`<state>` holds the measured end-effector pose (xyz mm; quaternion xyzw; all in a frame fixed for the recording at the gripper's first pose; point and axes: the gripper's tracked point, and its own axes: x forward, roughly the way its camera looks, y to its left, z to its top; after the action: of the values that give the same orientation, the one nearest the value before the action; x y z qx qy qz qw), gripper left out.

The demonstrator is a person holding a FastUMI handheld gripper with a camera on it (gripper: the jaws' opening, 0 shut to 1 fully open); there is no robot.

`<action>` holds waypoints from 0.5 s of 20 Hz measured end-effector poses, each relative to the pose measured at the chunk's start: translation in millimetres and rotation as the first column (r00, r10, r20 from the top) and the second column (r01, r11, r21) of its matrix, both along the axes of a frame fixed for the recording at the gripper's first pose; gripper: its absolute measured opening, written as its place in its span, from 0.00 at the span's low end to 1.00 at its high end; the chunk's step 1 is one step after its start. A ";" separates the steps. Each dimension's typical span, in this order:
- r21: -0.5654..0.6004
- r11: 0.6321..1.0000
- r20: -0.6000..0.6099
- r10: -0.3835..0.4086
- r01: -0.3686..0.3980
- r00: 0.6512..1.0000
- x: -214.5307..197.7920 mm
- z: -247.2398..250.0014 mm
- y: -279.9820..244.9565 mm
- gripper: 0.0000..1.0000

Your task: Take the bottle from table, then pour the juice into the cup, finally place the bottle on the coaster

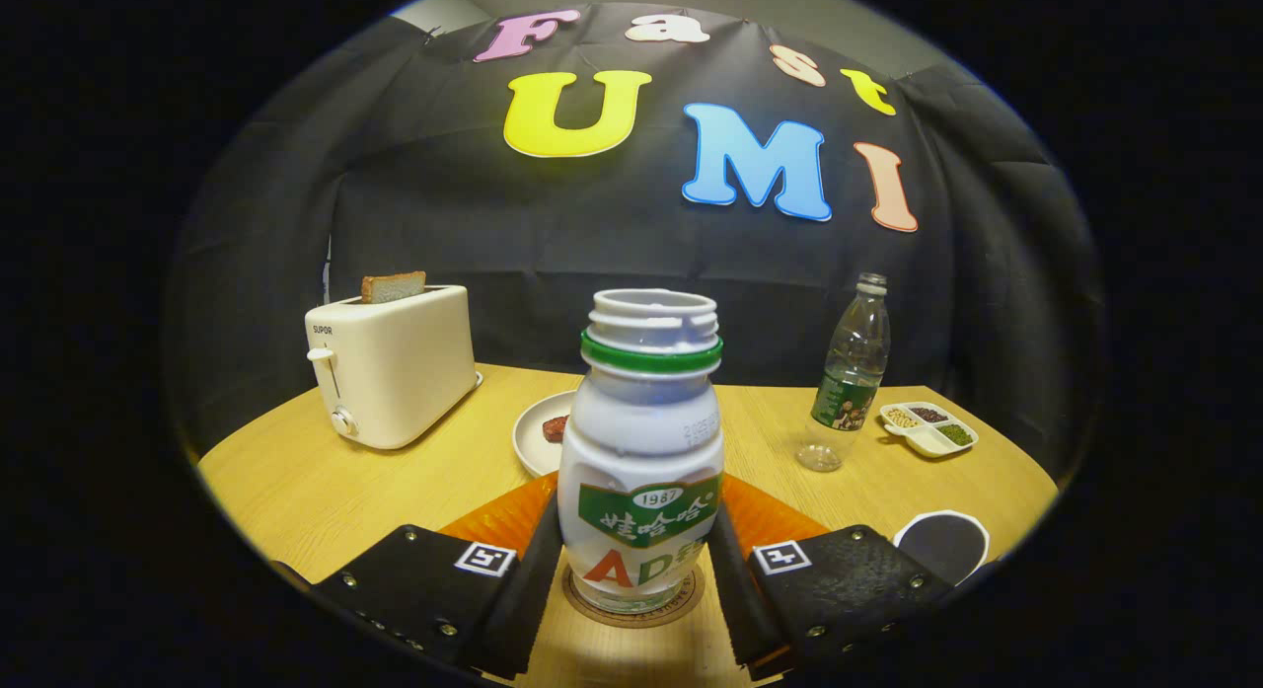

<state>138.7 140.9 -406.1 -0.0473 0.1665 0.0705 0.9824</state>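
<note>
Claw (pixel 636 570): lower centre of the frame, the two fingers one on each side of the bottle, close against its lower body. Whether both press on it cannot be told.
Bottle (pixel 641 451): upright between the fingers, cap off, green ring below the open neck, green and orange label facing the camera.
Coaster (pixel 631 609): round, directly under the bottle's base, between the fingertips on the table (pixel 296 481).
Cup (pixel 944 545): lower right, just beyond the right finger, seen from above.
Orange mat (pixel 498 520): behind the bottle, showing on both sides of it.
Plate (pixel 538 436): left of the bottle, farther back, with a dark red piece of food.
Toaster (pixel 390 367): centre left, slice of bread in the slot.
Clear bottle (pixel 849 382): centre right, upright.
Divided dish (pixel 928 428): right of the clear bottle.
</note>
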 end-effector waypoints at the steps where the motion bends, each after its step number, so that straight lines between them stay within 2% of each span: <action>1: -0.016 1.000 -0.005 0.019 -0.019 1.000 -2.9 0.8 4.3 0.79; 2: -0.014 0.999 0.011 0.047 -0.047 0.999 -3.1 3.6 8.8 0.99; 5: -0.053 0.998 0.064 0.047 -0.044 0.997 -2.9 28.9 6.2 0.97; 10: -0.013 1.000 0.155 0.014 -0.013 0.988 -6.3 104.7 -5.9 0.97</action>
<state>132.4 135.1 -301.4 -0.0594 0.0899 0.0723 0.9915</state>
